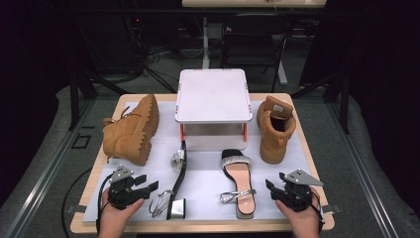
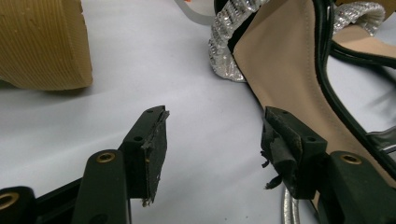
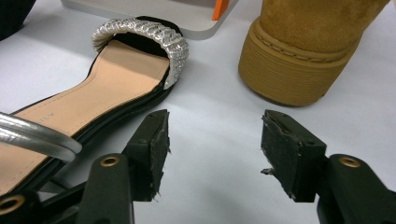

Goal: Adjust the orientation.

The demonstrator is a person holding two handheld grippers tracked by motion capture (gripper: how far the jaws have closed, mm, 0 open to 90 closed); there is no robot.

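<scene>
Left fingers: the left gripper (image 1: 148, 187) has its black fingers (image 2: 152, 149) spread wide with nothing between them, low over the white mat on the bench (image 1: 297, 106).
Right fingers: the right gripper (image 1: 271, 187) is likewise wide open and empty, its fingers (image 3: 288, 151) over bare mat.
Nearest left: a black heeled sandal with a silver strap, lying on its side (image 1: 177, 186), just beside the left gripper.
Nearest right: a matching black sandal with a beige insole, lying flat (image 1: 238, 183), near the right gripper.
Farther out: a tan suede boot tipped on its side (image 1: 131, 130), a tan suede boot standing upright (image 1: 275, 130), a white low rack with orange legs (image 1: 213, 96).
Doing it well: I judge each hand should take its own sandal. Close on the stiff sole edge or heel, not on loose straps, and lift level.
</scene>
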